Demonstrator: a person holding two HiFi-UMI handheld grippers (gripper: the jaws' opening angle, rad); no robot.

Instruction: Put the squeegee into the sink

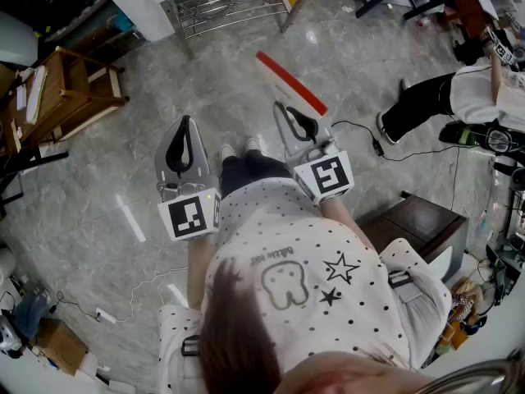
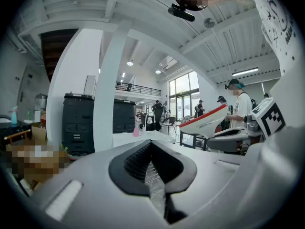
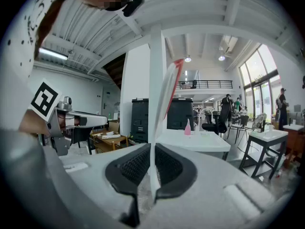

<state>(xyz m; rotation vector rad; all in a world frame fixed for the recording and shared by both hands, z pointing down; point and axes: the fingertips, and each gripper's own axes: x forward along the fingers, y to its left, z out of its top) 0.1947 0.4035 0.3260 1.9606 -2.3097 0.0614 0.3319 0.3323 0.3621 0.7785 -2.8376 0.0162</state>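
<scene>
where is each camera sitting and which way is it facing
head view: on the person's head, facing steeply down at the floor; shows hair, shirt, left gripper, and right gripper holding the squeegee.
left gripper view: on the left gripper, facing along its shut, empty jaws into the hall; shirt at the right edge.
right gripper view: on the right gripper, facing along jaws clamped on the squeegee; shirt at left.
shared: each gripper view shows the other gripper; all three show the squeegee.
</scene>
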